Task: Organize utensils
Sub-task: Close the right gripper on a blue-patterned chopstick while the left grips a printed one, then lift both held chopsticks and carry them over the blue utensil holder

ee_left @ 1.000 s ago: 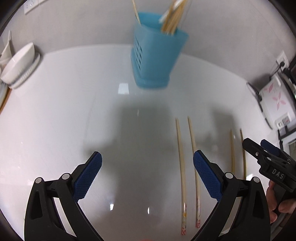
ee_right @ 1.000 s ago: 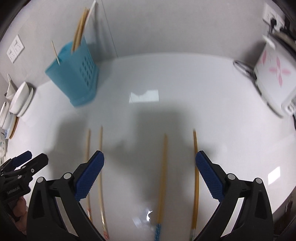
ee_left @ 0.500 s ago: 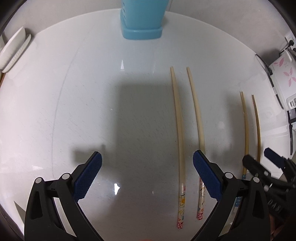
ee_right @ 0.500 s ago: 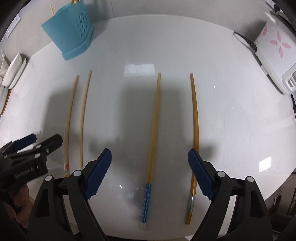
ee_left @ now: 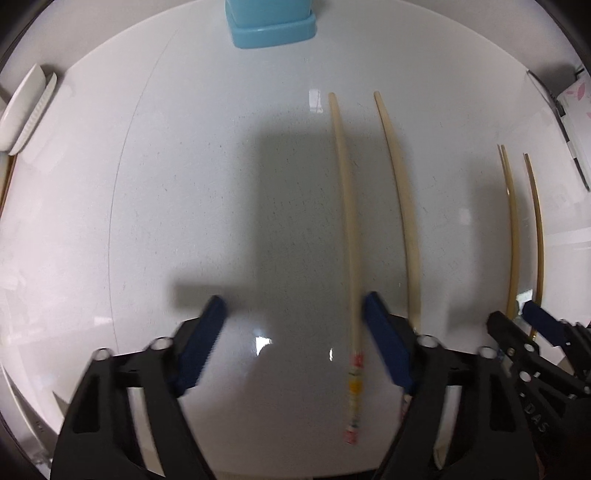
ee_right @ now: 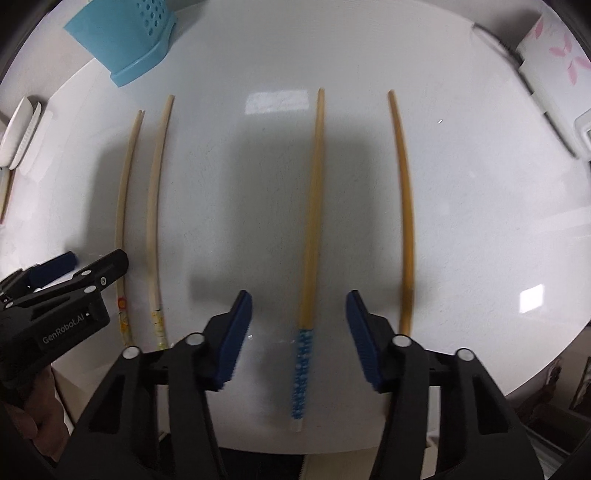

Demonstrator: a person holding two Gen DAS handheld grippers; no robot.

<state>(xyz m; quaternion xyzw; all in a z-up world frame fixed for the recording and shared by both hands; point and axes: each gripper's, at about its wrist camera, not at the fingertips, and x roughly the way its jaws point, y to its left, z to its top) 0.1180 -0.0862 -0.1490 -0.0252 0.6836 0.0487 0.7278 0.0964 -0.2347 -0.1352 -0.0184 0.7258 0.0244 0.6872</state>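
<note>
Two pale chopsticks (ee_left: 351,229) (ee_left: 400,206) lie side by side on the white table, and two darker ones (ee_left: 511,229) lie to their right. My left gripper (ee_left: 295,343) is open low over the table, the left pale chopstick just inside its right pad. In the right wrist view my right gripper (ee_right: 299,336) is open and straddles the blue-handled dark chopstick (ee_right: 310,229). The other dark chopstick (ee_right: 404,214) lies just outside its right finger. The pale pair (ee_right: 155,218) and my left gripper (ee_right: 74,273) show at the left. The blue utensil holder (ee_left: 271,18) stands at the far edge.
White dishes (ee_left: 26,114) are stacked at the far left. A white appliance with pink flowers (ee_right: 554,66) stands at the far right with a cable beside it. The table's front edge (ee_right: 480,402) runs close below my right gripper.
Both grippers have tilted down and dropped toward the table near the chopsticks' handle ends. Both jaws have narrowed, the right more. The holder has slid to the top of the views.
</note>
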